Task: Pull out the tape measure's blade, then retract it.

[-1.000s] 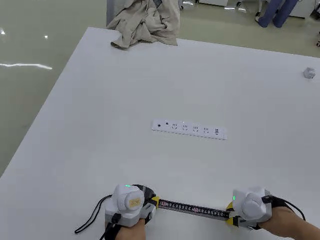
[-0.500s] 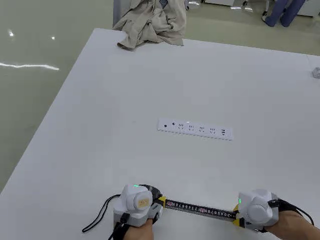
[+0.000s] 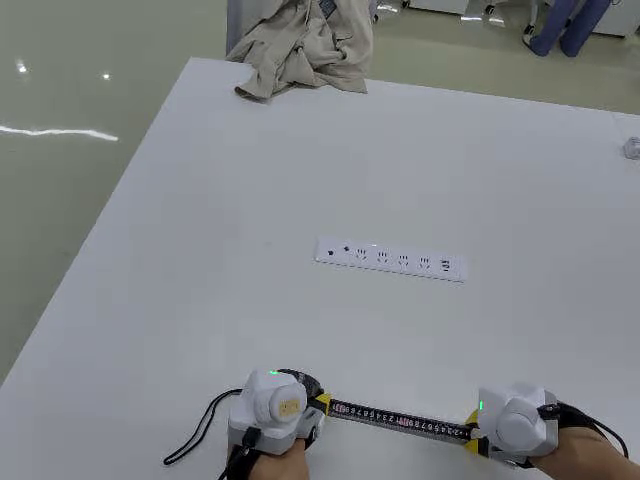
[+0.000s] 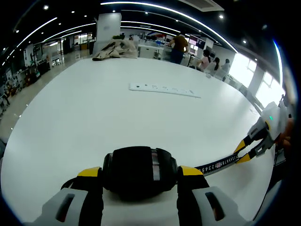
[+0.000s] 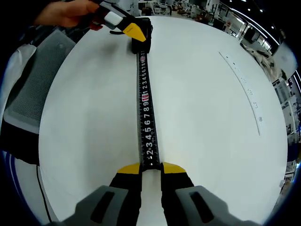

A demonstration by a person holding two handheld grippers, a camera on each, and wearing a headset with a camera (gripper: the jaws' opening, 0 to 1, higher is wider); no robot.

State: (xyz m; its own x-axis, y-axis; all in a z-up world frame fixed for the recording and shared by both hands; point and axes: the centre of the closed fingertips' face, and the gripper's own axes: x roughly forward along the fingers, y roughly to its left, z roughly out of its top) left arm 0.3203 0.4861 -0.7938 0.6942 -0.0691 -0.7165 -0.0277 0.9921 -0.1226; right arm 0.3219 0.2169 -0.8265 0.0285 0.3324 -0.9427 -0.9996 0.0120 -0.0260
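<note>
My left gripper holds the tape measure tight in its fingers. My right gripper pinches the blade over the worktop.

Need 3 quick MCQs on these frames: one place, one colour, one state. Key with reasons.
1. Where is the power strip? A. On the table, beyond the blade. B. Hanging off the edge. C. Held in a gripper.
2. What colour is the case? A. Red. B. Black. C. White.
3. The blade is: A. Fully retracted. B. Snapped. C. Pulled out between both grippers.
1 A: lies mid-table past the blade. 2 B: black between the left gripper's fingers. 3 C: right gripper pinches its tip.
</note>
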